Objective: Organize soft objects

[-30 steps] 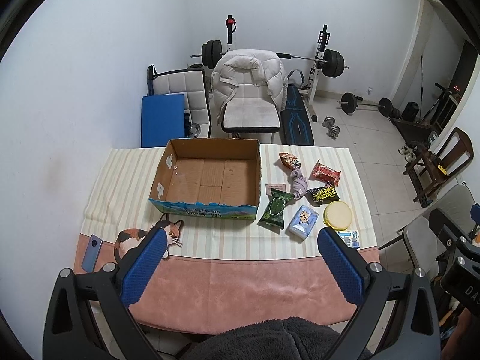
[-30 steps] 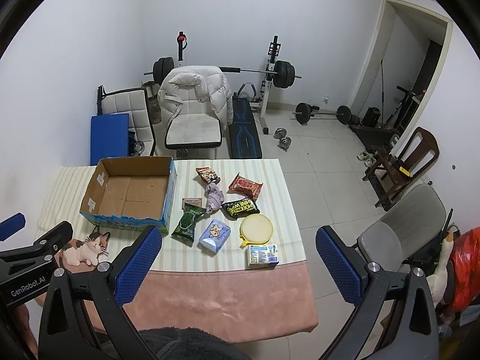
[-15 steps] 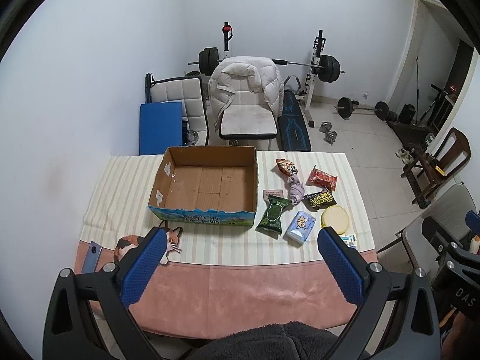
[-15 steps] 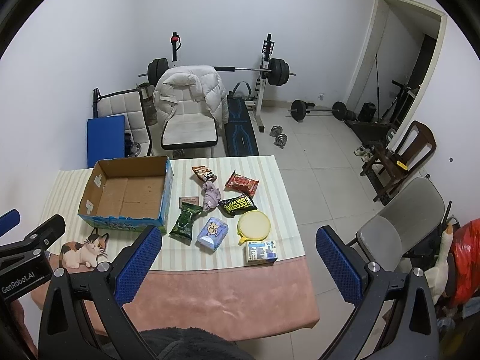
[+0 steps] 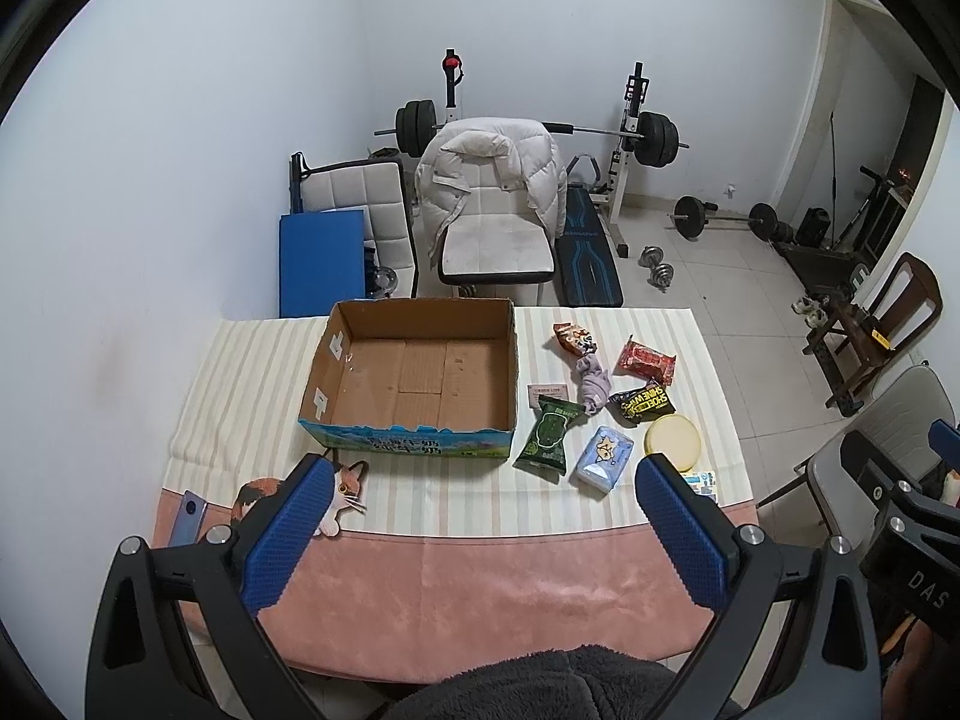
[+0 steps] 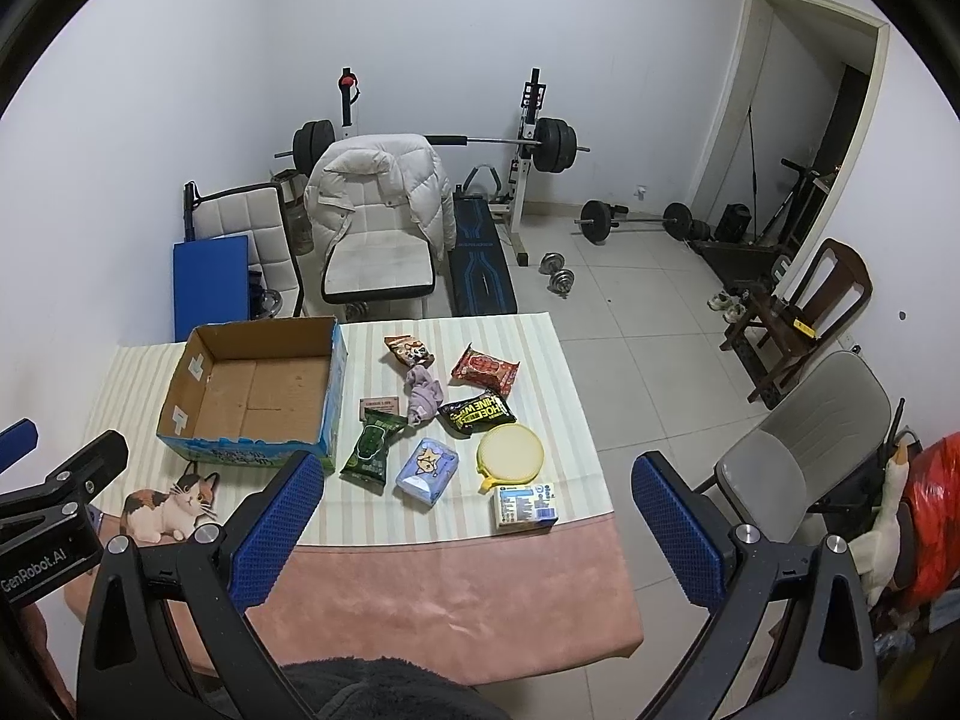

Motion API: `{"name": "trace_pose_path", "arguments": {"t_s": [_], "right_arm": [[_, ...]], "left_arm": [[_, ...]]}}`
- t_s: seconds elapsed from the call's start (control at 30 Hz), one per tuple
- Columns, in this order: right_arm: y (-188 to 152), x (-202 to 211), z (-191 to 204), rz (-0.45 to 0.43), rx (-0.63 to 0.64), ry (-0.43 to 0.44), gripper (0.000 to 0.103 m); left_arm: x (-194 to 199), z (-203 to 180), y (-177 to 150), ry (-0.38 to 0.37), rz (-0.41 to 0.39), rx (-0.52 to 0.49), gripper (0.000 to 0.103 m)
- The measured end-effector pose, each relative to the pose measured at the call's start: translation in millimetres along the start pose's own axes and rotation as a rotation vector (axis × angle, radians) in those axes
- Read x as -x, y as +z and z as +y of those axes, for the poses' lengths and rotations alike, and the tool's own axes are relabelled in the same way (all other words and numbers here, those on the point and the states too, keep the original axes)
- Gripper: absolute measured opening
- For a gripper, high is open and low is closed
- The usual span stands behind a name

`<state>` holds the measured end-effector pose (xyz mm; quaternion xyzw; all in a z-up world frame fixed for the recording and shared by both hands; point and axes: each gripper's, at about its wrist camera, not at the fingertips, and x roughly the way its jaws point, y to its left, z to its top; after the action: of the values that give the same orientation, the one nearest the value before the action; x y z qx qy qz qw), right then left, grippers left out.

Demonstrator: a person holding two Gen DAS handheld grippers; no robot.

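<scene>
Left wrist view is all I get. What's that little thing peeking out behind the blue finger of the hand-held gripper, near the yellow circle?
Observer: The right wrist view shows it whole. It's a small white, blue and yellow carton, lying flat just nearer than the round yellow lid.
Operator: And the kitty? The other finger covers part of it!
Observer: It's a calico cat figure, sitting with its face turned to the camera, just in front of the cardboard box.

The left hand-held gripper's finger (image 5: pixel 288 531) hides part of the cat figure (image 5: pixel 264 492); package print is illegible.
</scene>
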<state>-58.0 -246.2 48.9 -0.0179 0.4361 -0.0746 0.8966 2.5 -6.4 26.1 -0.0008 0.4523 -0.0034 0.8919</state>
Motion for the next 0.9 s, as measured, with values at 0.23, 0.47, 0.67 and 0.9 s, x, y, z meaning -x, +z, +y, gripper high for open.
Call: {"name": "trace_pose_path", "arguments": {"t_s": [0.23,0.47,0.67,0.9], "right_arm": [[1.4,-0.3,0.5,-0.001,-0.001,0.002,0.103],[4.7,-2.9,2.0,0.001,-0.004,0.008,0.103],[8.9,-6.1,4.8,0.002,-0.005,0.013,0.103],[16.7,-15.5,6.0,0.011,-0.017,0.034,0.103]], "left_arm": [[-1.6,2.1,2.0,0.001,-0.004,0.0,0.103],[-4.0,5.1,4.6,0.003,-0.004,-0.002,0.103],[-5.9,6.3,5.0,0.005,-0.003,-0.002,0.103],[-14.3,6.6,9.9,-0.003,0.001,-0.005,0.103]]}}
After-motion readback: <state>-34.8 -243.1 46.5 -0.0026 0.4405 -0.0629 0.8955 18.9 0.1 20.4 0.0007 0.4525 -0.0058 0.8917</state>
